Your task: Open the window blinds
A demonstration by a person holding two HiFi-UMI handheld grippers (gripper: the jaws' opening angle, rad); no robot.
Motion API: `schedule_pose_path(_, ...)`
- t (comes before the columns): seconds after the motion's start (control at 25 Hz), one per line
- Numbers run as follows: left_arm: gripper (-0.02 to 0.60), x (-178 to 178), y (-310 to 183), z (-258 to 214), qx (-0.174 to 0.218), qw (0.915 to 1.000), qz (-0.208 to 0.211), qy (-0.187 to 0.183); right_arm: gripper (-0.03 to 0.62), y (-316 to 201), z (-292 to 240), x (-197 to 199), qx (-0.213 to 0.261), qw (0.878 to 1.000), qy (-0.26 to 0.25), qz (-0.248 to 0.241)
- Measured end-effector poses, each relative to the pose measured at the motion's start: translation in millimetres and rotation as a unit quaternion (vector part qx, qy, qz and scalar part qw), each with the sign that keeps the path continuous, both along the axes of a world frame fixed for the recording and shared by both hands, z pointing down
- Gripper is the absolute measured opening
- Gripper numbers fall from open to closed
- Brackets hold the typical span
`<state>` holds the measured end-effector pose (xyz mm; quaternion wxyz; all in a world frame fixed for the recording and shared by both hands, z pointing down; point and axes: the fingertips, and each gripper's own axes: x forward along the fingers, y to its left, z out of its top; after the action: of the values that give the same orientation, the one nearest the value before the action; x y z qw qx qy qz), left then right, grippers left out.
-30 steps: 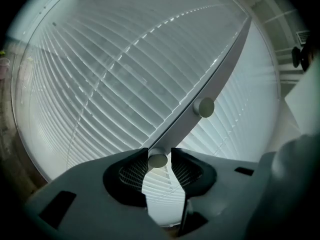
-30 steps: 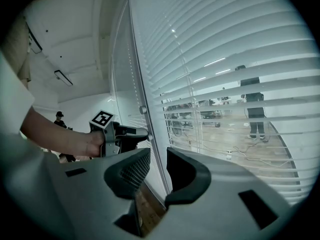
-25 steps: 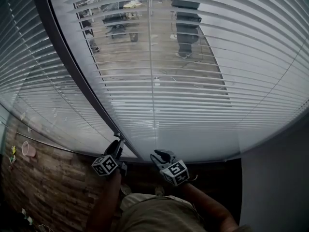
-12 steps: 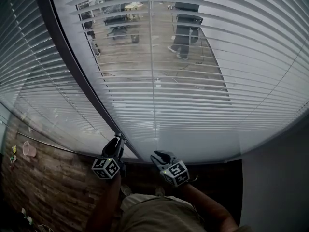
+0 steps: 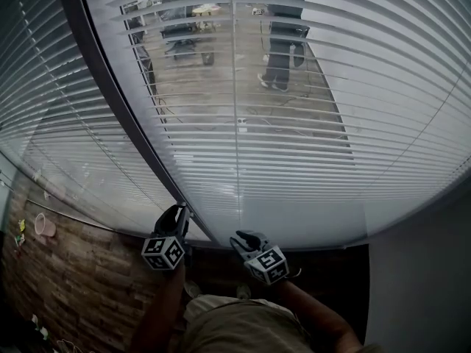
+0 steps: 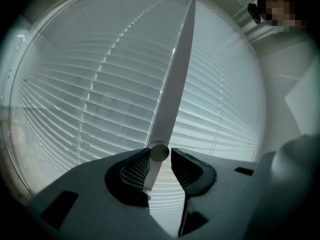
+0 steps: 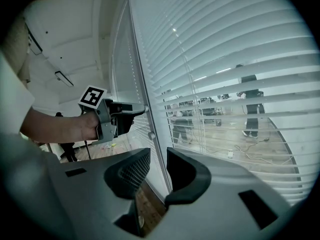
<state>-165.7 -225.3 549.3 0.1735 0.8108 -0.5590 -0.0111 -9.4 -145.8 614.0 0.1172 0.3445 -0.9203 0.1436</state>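
Note:
White slatted blinds (image 5: 294,160) cover the window in front of me. In the upper middle their slats stand tilted open and the room beyond shows through. The thin white tilt wand (image 6: 172,84) hangs by the dark mullion (image 5: 110,101), and its round end sits between the jaws of my left gripper (image 6: 160,159). In the head view the left gripper (image 5: 176,215) is raised at the blind's lower left corner, shut on the wand. To its right my right gripper (image 5: 243,239) is shut with nothing in it, held still short of the blind. The right gripper view shows its jaws (image 7: 158,166) bare and the left gripper (image 7: 131,109) at the frame.
A second blind (image 5: 51,123) covers the pane to the left. Beyond the slats a person (image 5: 283,35) stands near chairs and a table (image 5: 184,28). A grey wall (image 5: 419,285) closes the right side. A pink cup (image 5: 44,227) lies on the wooden floor (image 5: 66,285).
The left gripper has risen a little and rolled on the wand. The slats in the upper middle show more of the room beyond. The person outside has shifted. The right gripper stayed put.

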Motion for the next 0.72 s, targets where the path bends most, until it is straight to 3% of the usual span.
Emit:
schedule_pose_path(0.12,0.140,-3.6,-2.1,-0.7,-0.010,0.9987,-0.008,0.049,0.109,1.0,-0.8,-0.7,0.001,1.000,-0.002,-0.001)
schedule_pose_path(0.2,0.138,-4.1,-3.7,-0.5,-0.015,0.9982,-0.011,0.056,0.109,1.7,-0.6,-0.3,0.000,1.000,-0.002,-0.001)
schedule_pose_path(0.72,0.137,-1.2,-3.8,3.0,-0.022,0.9985,-0.010,-0.050,0.109,2.1,0.4,-3.5,-0.007,1.000,-0.001,-0.005)
